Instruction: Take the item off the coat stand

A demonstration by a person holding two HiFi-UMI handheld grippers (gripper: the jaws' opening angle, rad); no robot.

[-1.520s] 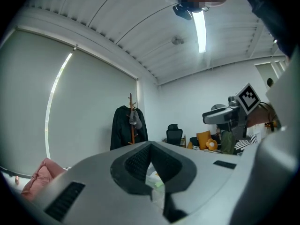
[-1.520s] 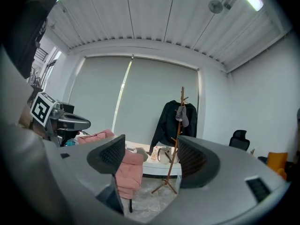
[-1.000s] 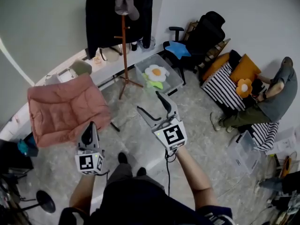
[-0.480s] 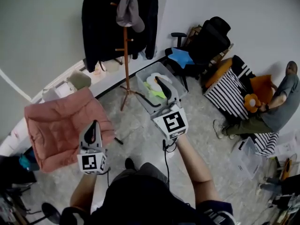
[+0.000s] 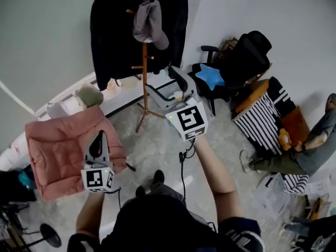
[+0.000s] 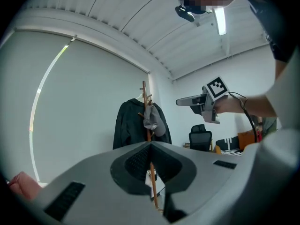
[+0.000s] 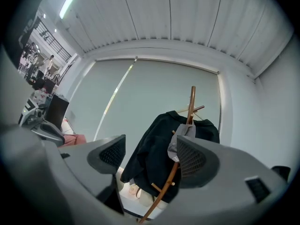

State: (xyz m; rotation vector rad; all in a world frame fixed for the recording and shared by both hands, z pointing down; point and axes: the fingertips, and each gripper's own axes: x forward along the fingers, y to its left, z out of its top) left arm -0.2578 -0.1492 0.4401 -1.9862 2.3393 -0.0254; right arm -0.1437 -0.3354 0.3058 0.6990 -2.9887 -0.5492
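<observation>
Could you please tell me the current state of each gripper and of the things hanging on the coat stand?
left gripper: shut, nothing between its jaws.
right gripper: open, empty, aimed at the coat stand.
coat stand: upright on the floor.
grey cap: hanging on the stand, not gripped.
black jacket: hanging on the stand, behind the cap.

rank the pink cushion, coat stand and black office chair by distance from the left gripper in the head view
1. pink cushion, right beside the left gripper.
2. coat stand, ahead by the wall.
3. black office chair, far right.
</observation>
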